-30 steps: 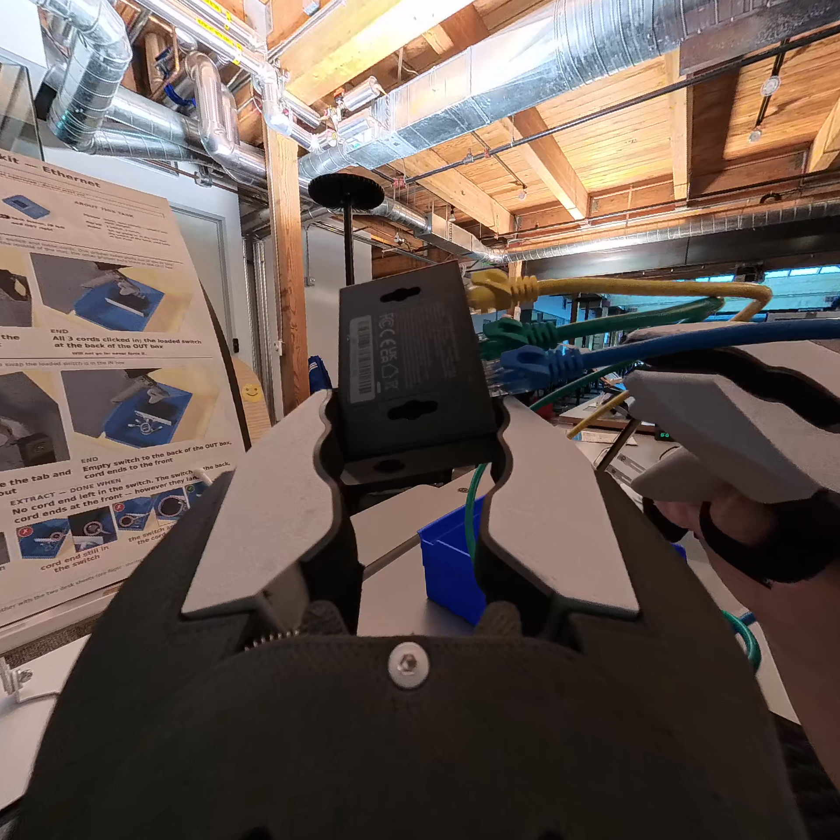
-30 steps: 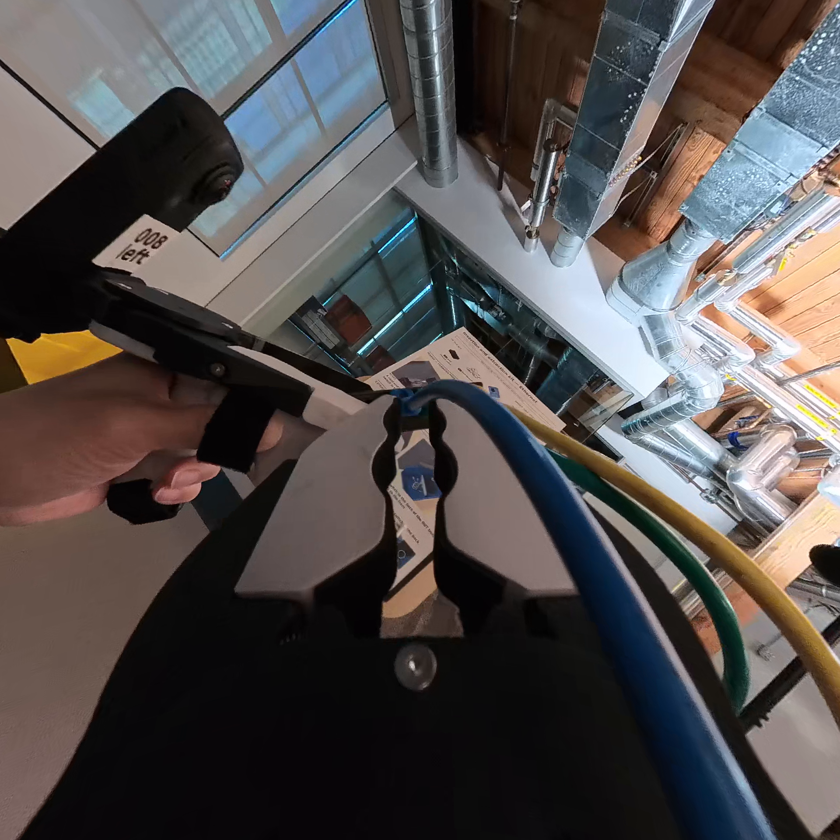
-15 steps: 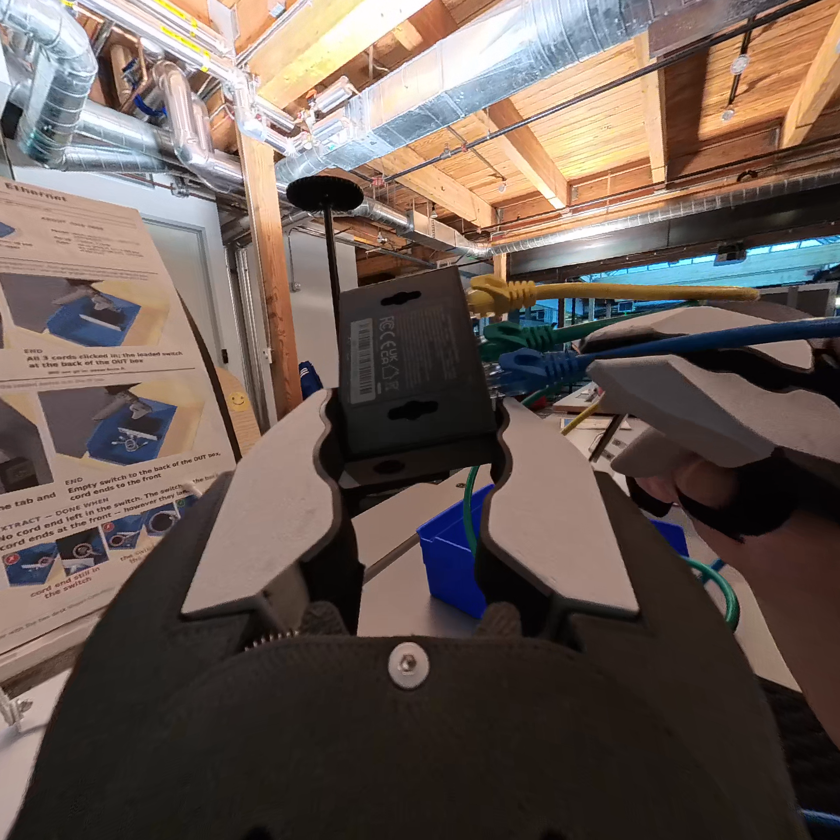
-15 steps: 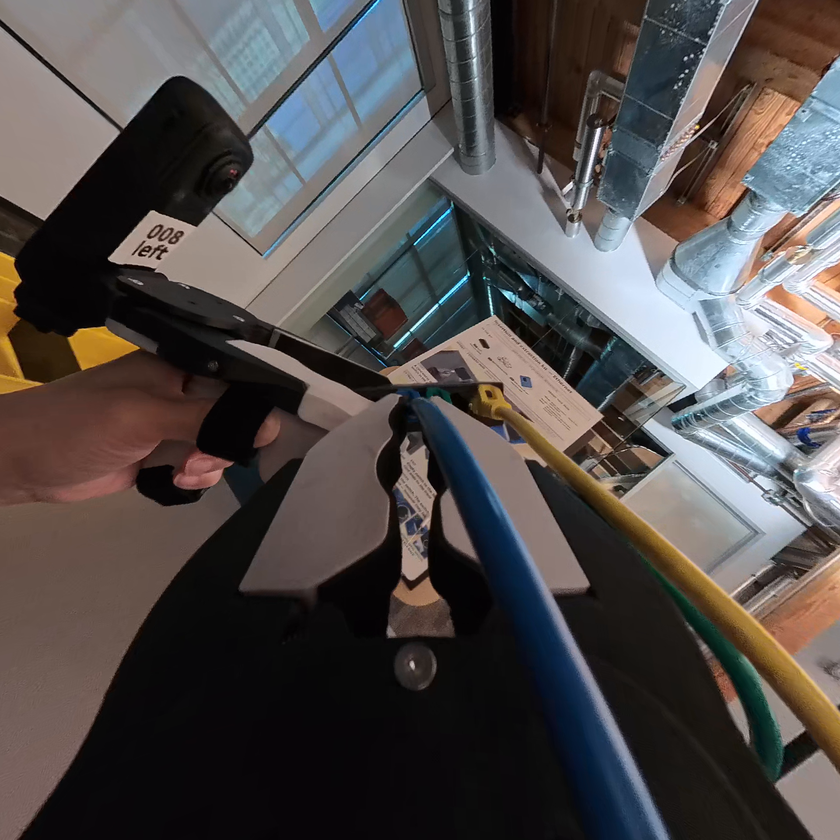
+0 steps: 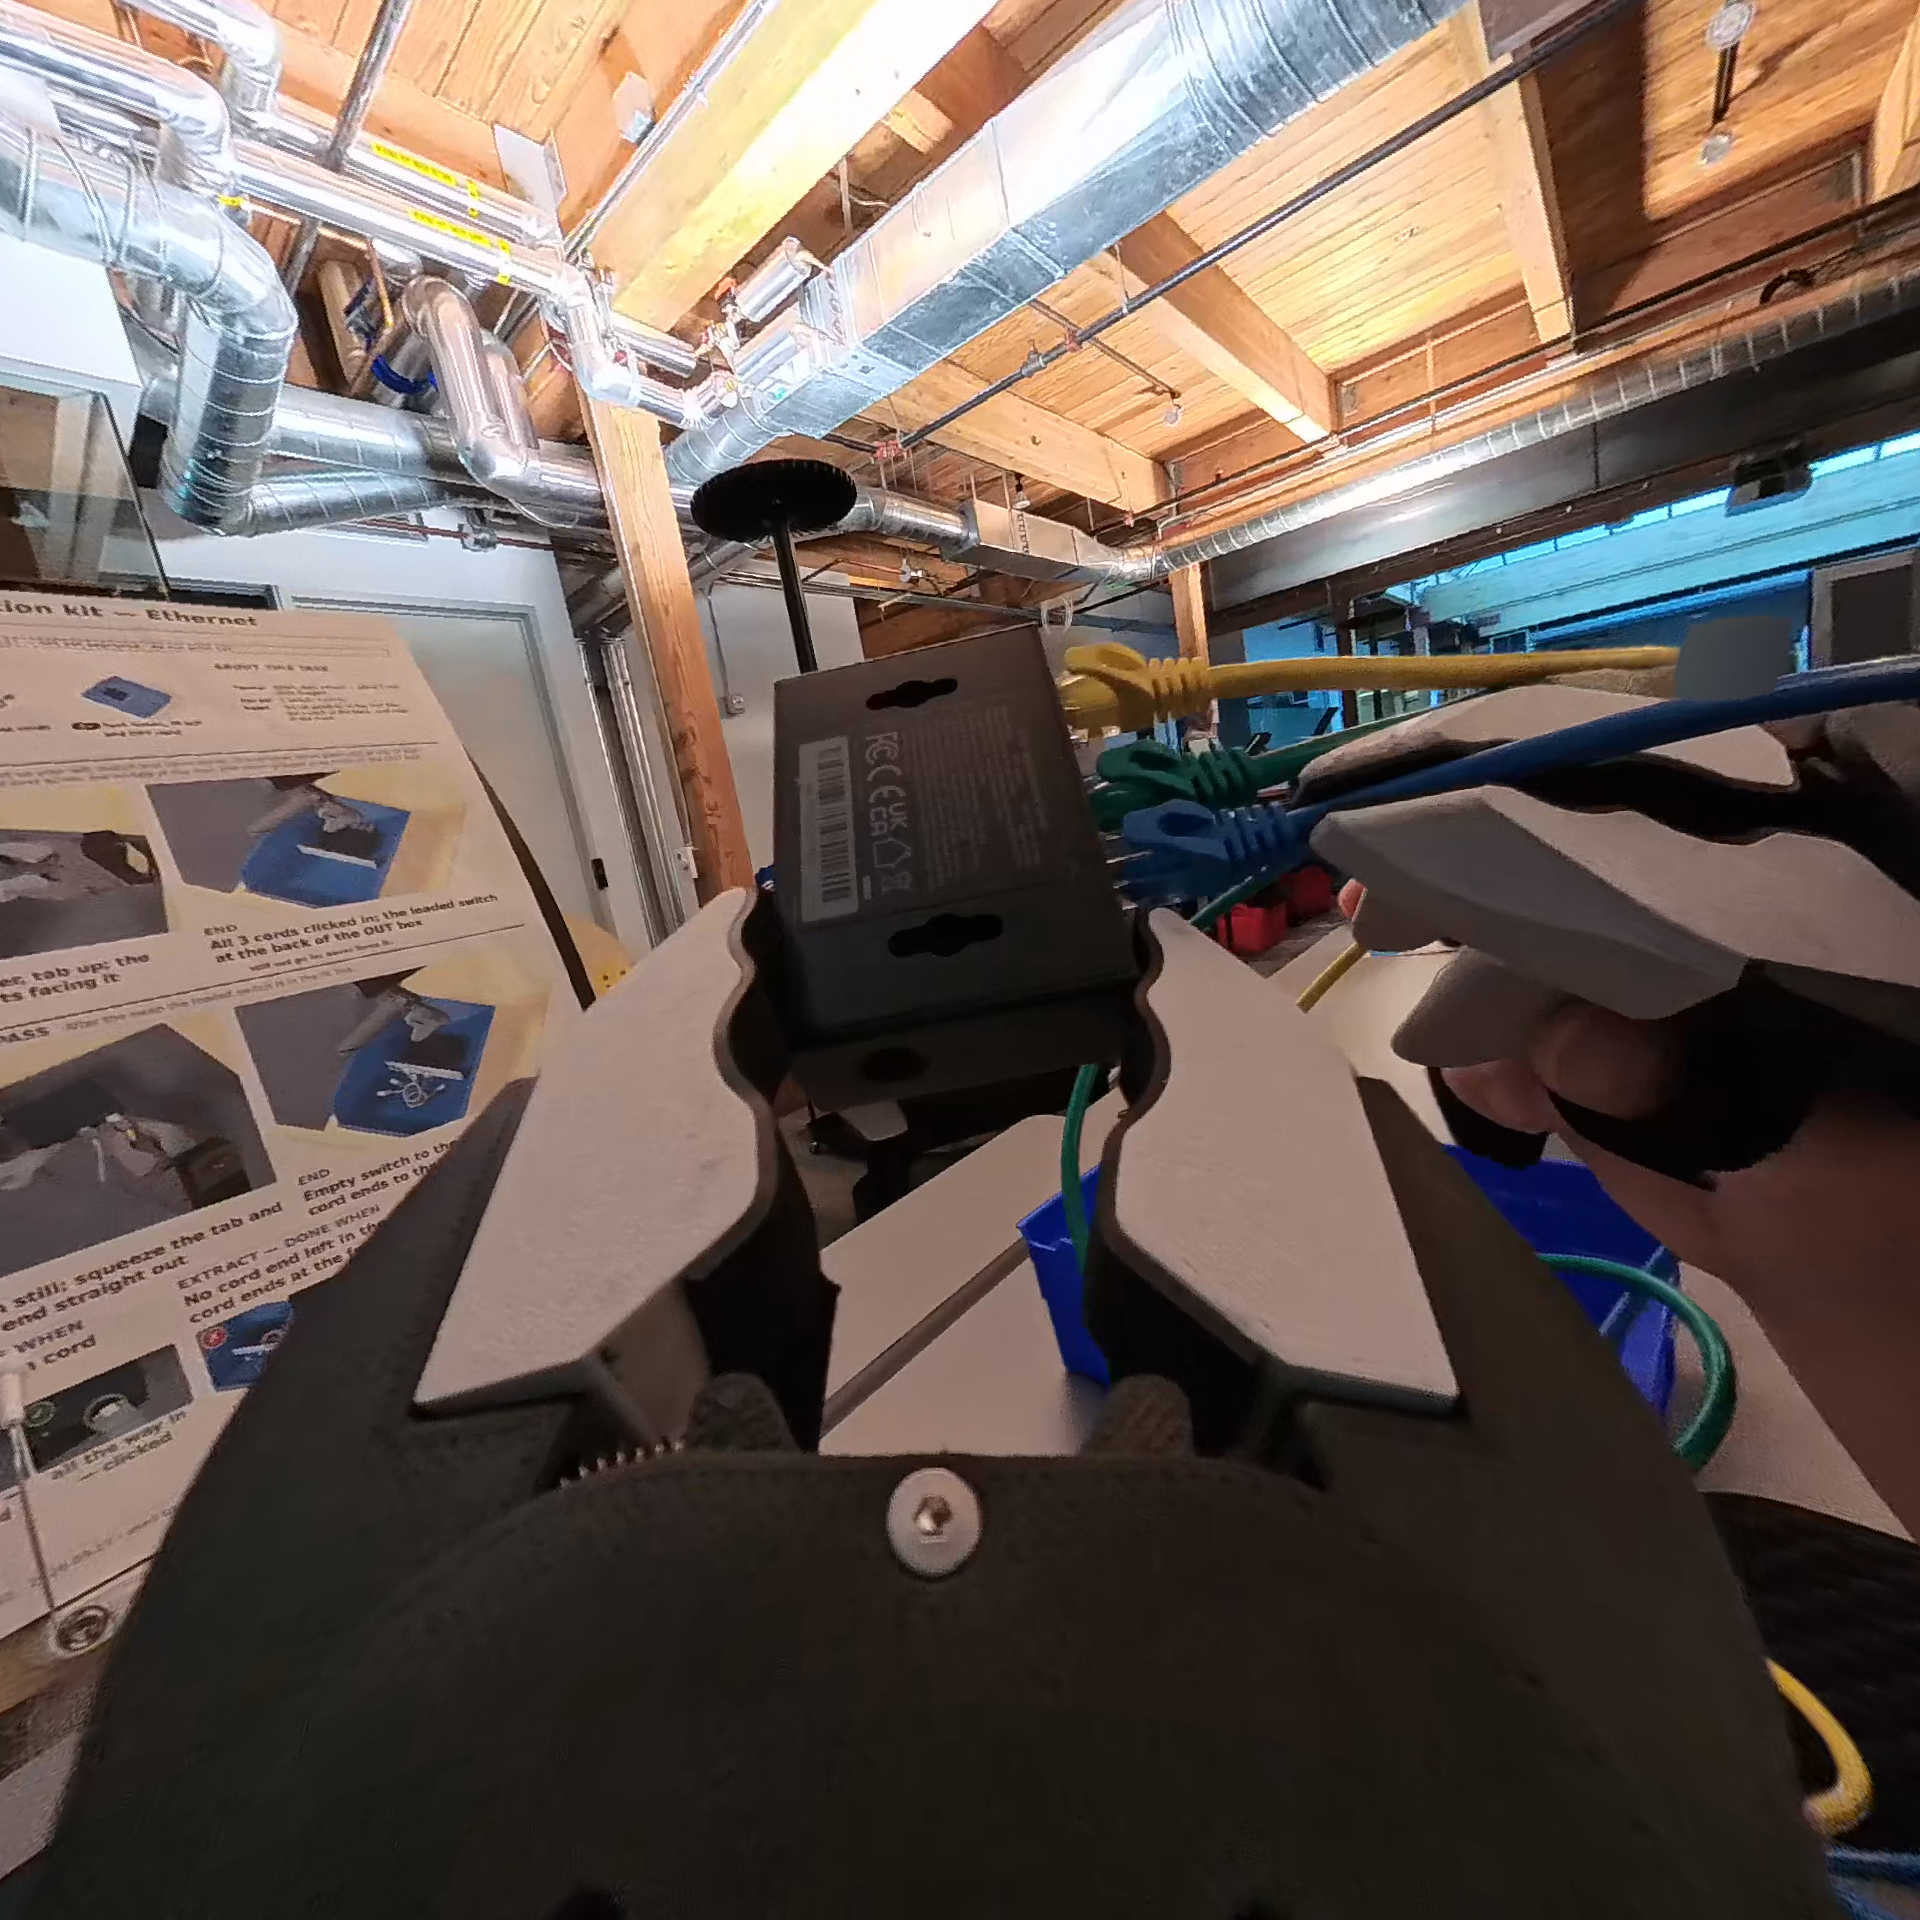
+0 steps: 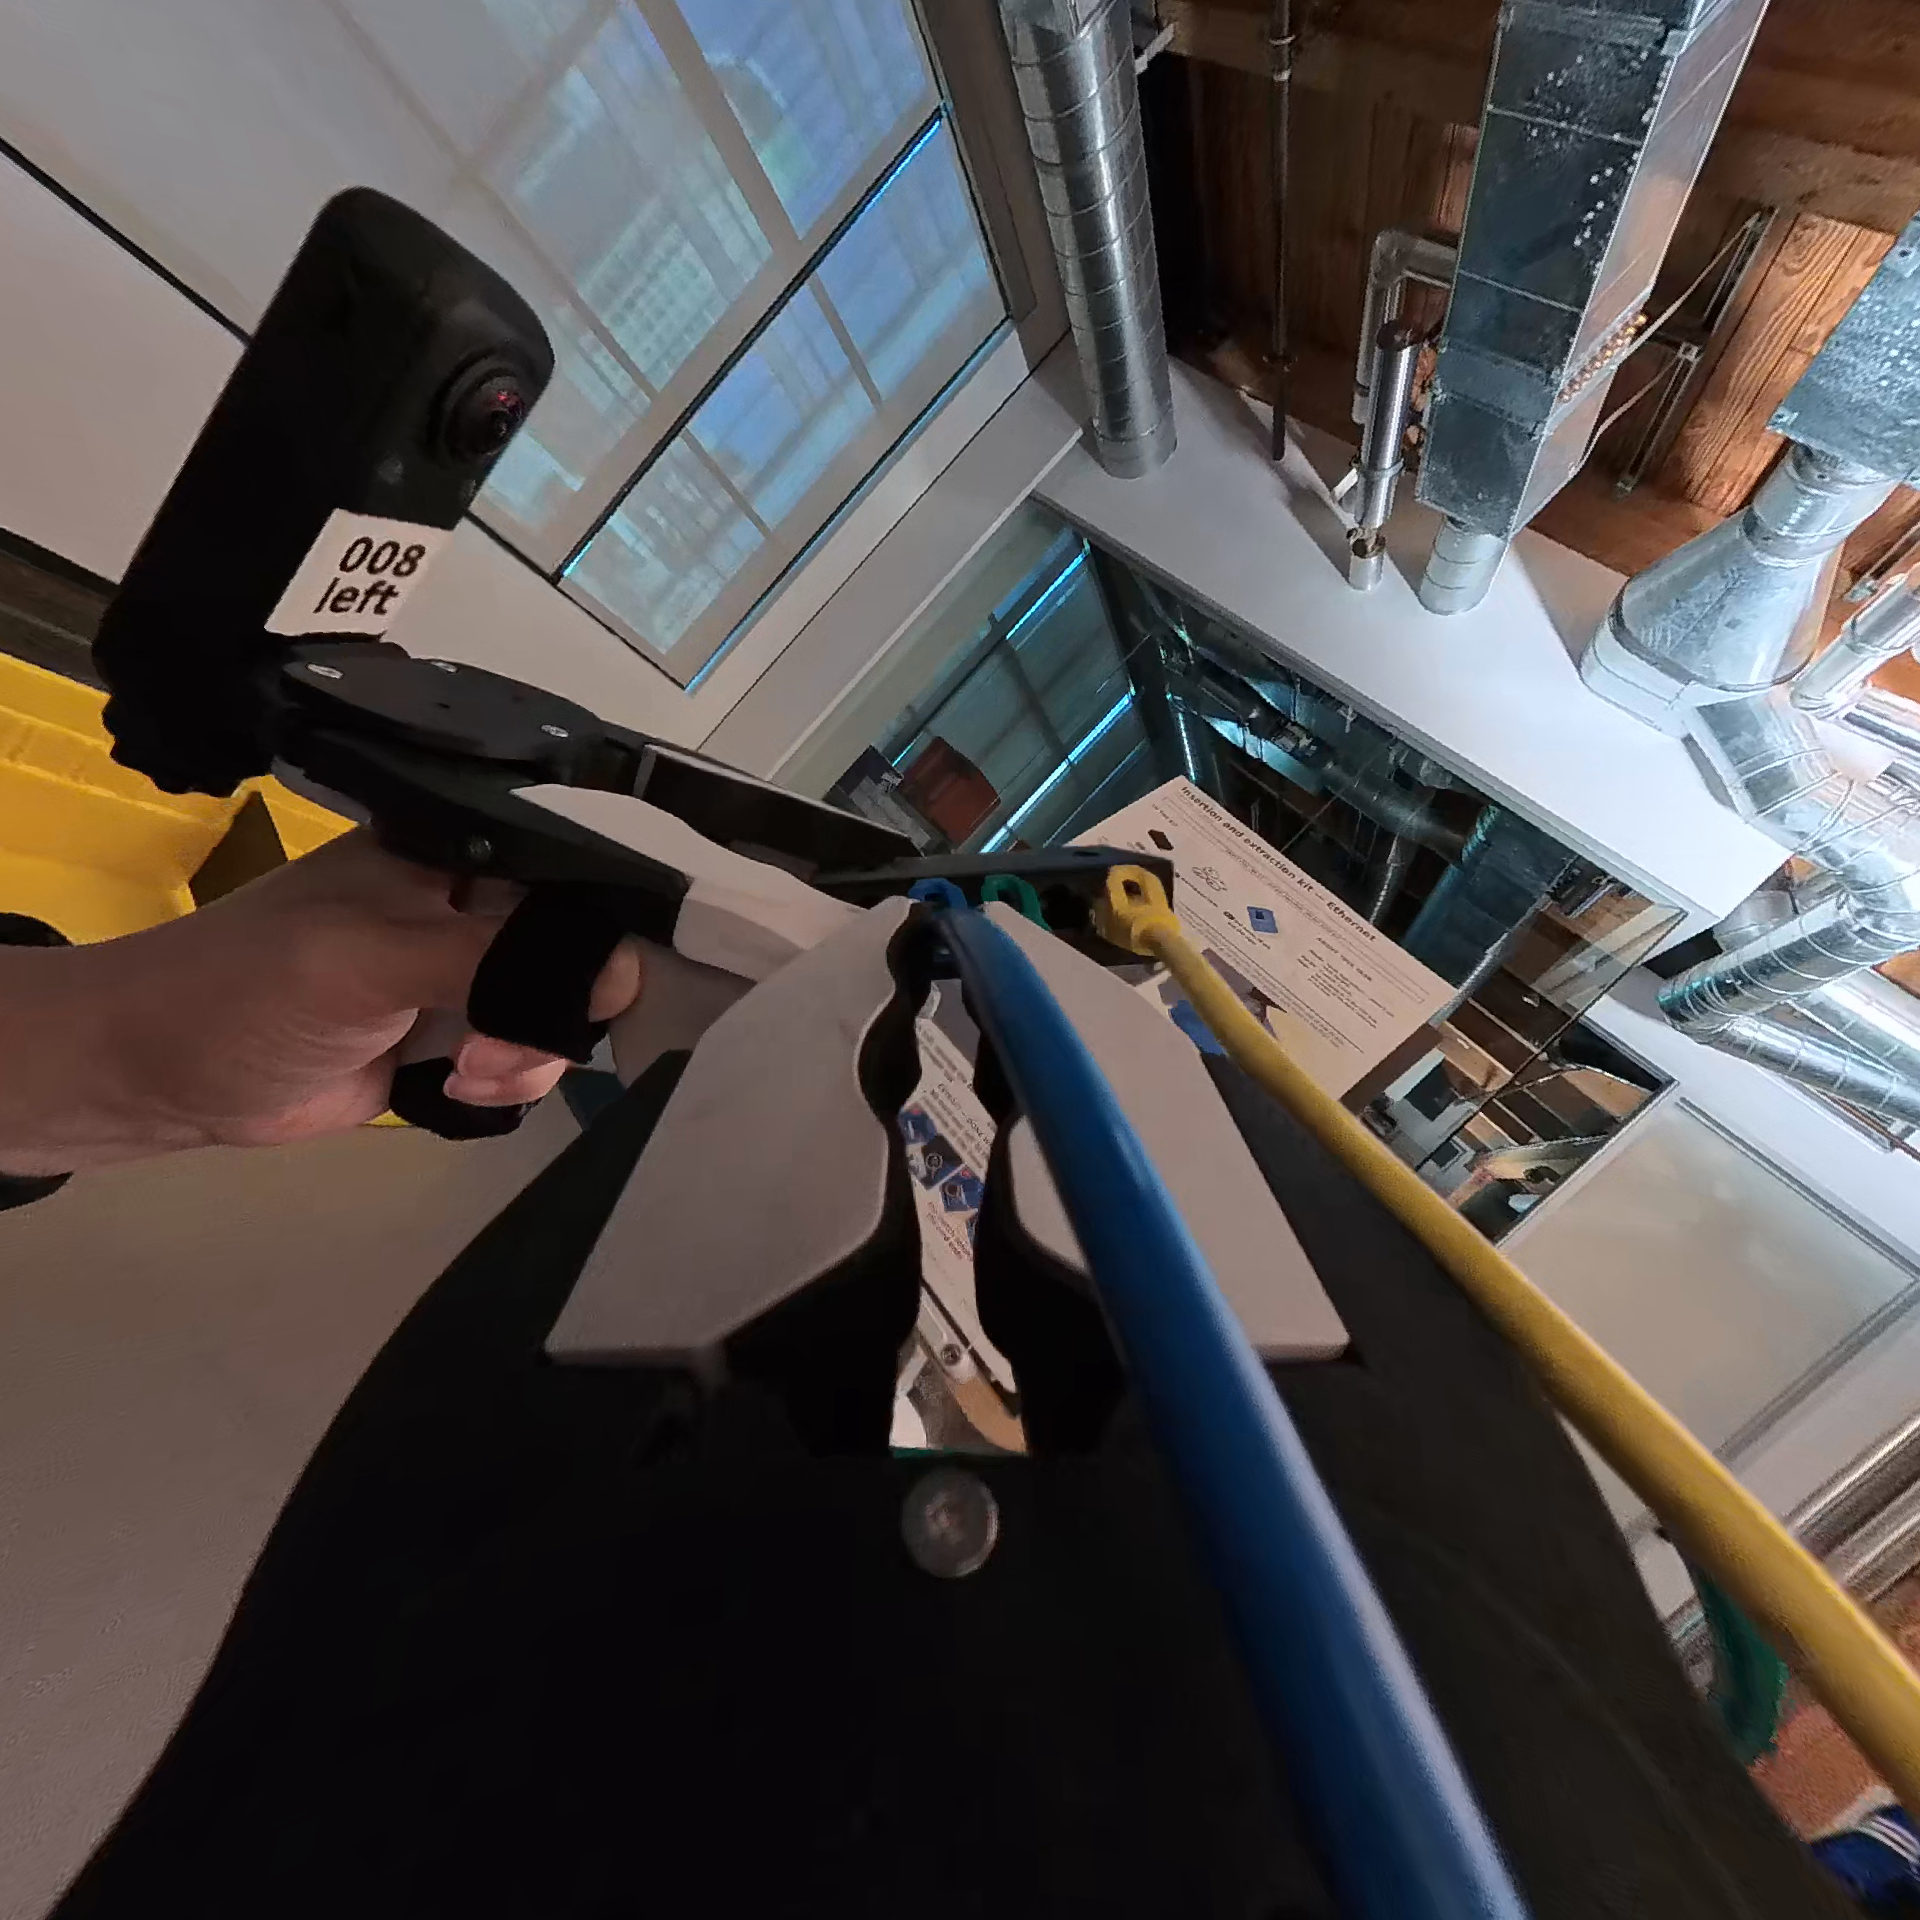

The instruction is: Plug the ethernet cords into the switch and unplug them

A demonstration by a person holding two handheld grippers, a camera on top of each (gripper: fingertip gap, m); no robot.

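Observation:
In the left wrist view my left gripper (image 5: 940, 935) is shut on the black switch (image 5: 935, 821) and holds it up in the air, underside towards the camera. The yellow plug (image 5: 1122, 686) and green plug (image 5: 1174, 774) sit in its right side. The blue plug (image 5: 1195, 842) is at the same side; I cannot tell whether it is seated. My right gripper (image 5: 1320, 821) is shut on the blue cord (image 5: 1558, 743) just behind that plug. In the right wrist view my right gripper (image 6: 940, 935) pinches the blue cord (image 6: 1143, 1299), with the switch (image 6: 1039, 862) edge-on beyond.
An instruction poster (image 5: 260, 935) stands at the left. A blue bin (image 5: 1569, 1226) sits on the grey table (image 5: 935, 1299) below the switch, with the green cord (image 5: 1704, 1382) looping near it. A black stand with a disc top (image 5: 774, 499) rises behind. A yellow bin (image 6: 83, 831) is behind the left hand.
My right gripper has slid along the blue cord closer to the plug and switch. Both views have turned a little; the switch with the green and yellow plugs now shows in the right wrist view.

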